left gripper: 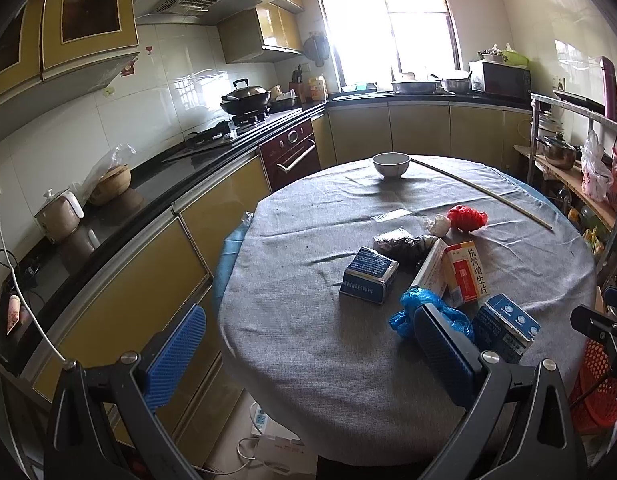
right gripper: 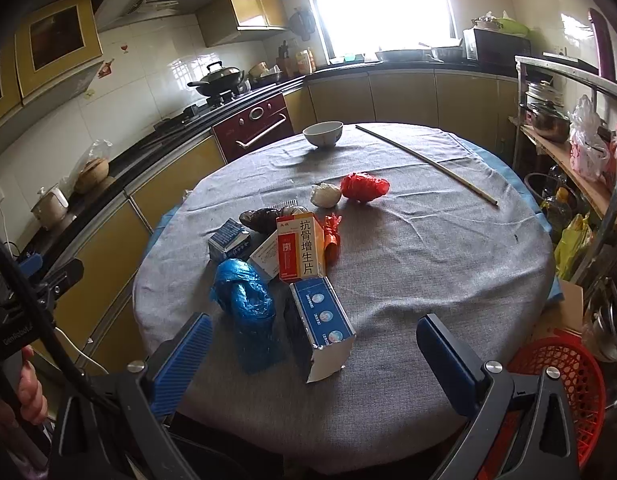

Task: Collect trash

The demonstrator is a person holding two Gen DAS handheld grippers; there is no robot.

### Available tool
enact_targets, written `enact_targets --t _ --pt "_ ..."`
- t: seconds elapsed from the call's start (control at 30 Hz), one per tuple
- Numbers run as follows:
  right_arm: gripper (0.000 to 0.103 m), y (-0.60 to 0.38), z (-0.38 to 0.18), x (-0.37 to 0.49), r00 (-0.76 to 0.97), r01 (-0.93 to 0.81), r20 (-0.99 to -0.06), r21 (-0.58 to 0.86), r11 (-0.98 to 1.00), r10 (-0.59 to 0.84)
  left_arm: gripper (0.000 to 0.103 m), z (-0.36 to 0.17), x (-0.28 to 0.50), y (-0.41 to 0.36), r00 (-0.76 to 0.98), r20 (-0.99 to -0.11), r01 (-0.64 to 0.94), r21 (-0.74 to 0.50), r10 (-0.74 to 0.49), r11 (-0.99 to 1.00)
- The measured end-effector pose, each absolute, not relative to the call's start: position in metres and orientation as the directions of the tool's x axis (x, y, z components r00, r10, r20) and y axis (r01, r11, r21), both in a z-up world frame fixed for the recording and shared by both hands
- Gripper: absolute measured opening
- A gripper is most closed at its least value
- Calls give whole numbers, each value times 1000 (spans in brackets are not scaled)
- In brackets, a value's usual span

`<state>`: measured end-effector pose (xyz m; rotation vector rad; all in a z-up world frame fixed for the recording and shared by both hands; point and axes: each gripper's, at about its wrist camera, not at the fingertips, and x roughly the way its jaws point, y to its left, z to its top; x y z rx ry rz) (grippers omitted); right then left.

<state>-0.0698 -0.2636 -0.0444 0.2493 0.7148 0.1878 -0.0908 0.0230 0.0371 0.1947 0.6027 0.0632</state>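
Both my left gripper (left gripper: 308, 354) and right gripper (right gripper: 314, 354) stand open and empty. No trash is collected yet: boxes, the blue bag (right gripper: 244, 292) and the red bag (right gripper: 364, 186) lie at frame centre on the desk (right gripper: 428, 264). The red basket (right gripper: 564, 384), lower right, awaits them.

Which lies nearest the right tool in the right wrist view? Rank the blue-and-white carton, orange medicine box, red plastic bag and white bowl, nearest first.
1. Blue-and-white carton, just ahead of the right tool.
2. Orange medicine box, mid-table.
3. Red plastic bag, beyond it.
4. White bowl, far edge.
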Motion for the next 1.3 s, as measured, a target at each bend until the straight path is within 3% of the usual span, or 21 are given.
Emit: enact_targets --t 0.43,0.67,0.8,0.87,0.97,1.07,1.13,1.3 --pt "103 -261 -54 -62 721 -83 -639 303 949 267 103 30 -87 27 810 -576 -1 190 112 982" --pt "101 -258 -73 -41 666 -81 -683 336 938 302 103 5 -68 41 754 -652 9 131 79 991" --pt "90 -251 -87 -21 642 -101 -709 299 949 292 103 -11 -54 44 710 -703 23 85 43 996" --pt "89 -246 -96 -12 601 -100 -743 296 950 295 103 -19 -46 44 690 -724 35 61 20 998" --pt "76 -239 -111 4 551 -112 -779 288 951 300 103 -29 -34 41 659 -752 62 28 -20 998" --pt "71 -233 -124 17 526 -109 -803 262 959 279 103 -35 -18 36 620 -780 98 -32 -86 995" --pt "57 -233 -130 21 496 -102 -822 266 959 281 103 -37 -7 30 594 -793 127 -74 -136 989" --pt "54 -239 -135 19 485 -63 -823 303 951 295 103 -45 22 12 520 -824 211 -129 -223 969"
